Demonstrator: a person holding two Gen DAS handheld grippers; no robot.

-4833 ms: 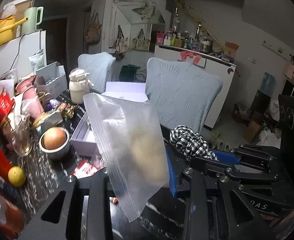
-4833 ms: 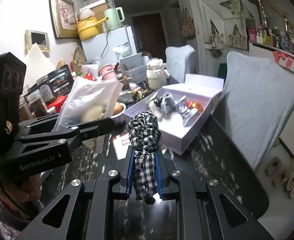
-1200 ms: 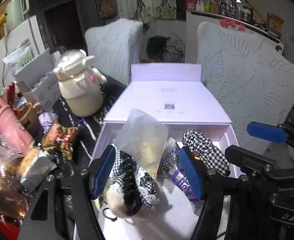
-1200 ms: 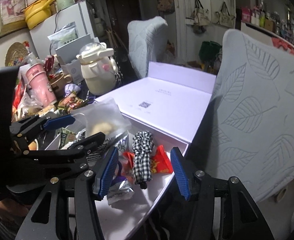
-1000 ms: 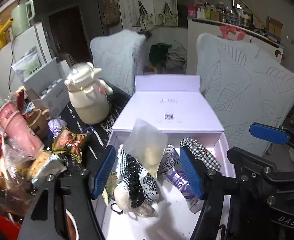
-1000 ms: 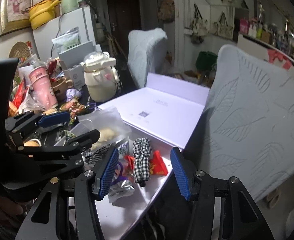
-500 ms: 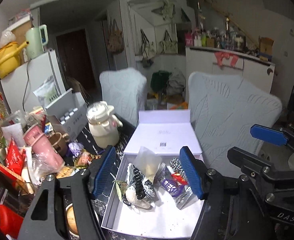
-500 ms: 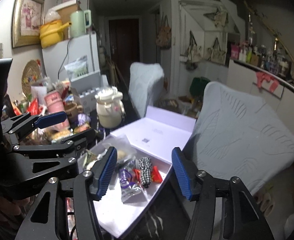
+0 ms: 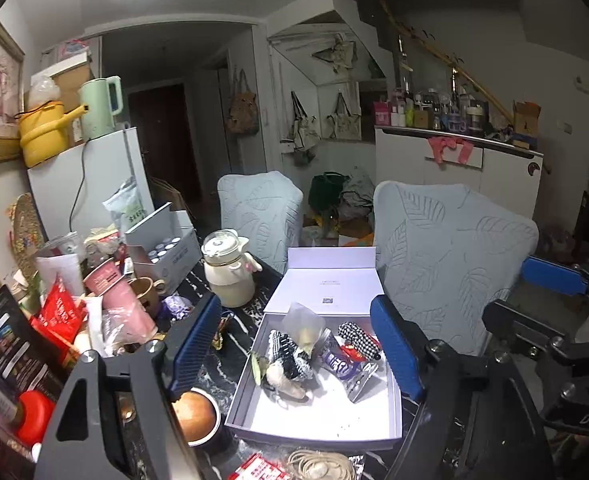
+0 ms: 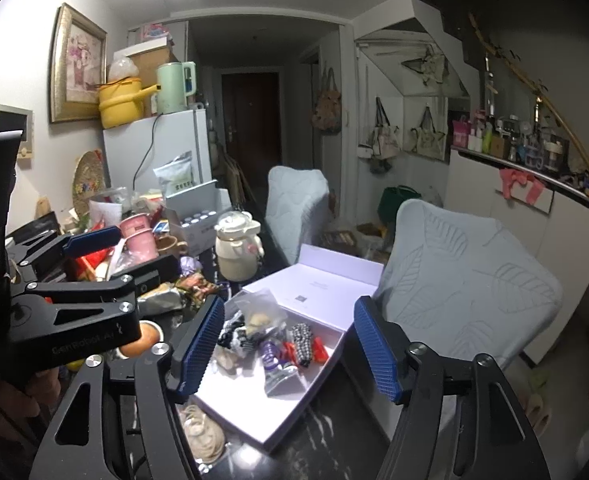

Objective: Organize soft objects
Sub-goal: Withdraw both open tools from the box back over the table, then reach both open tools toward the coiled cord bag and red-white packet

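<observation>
An open lavender box [image 9: 314,426] [image 10: 254,428] sits on the dark table. Inside lie a clear zip bag with a pale lump [image 9: 304,326] [image 10: 256,314], a black-and-white checked scrunchie [image 9: 356,334] [image 10: 302,338], a black-and-white soft toy [image 9: 288,360] [image 10: 232,338] and snack packets [image 9: 342,364]. My left gripper [image 9: 298,352] is open and empty, held high above the box. My right gripper [image 10: 286,344] is open and empty, also high above the box. The right gripper shows at the right of the left wrist view [image 9: 542,292].
A cream teapot [image 9: 230,276] stands behind the box. Cups, packets and bottles crowd the table's left side [image 9: 106,300]. A bowl with a brown egg [image 9: 194,416] sits left of the box. A coil of cord [image 9: 318,466] lies in front. A leaf-pattern chair [image 9: 450,256] stands right.
The bag and the scrunchie, held 4.8 s ago, now lie in the box. Both grippers are open and have pulled up and back, so the box looks smaller.
</observation>
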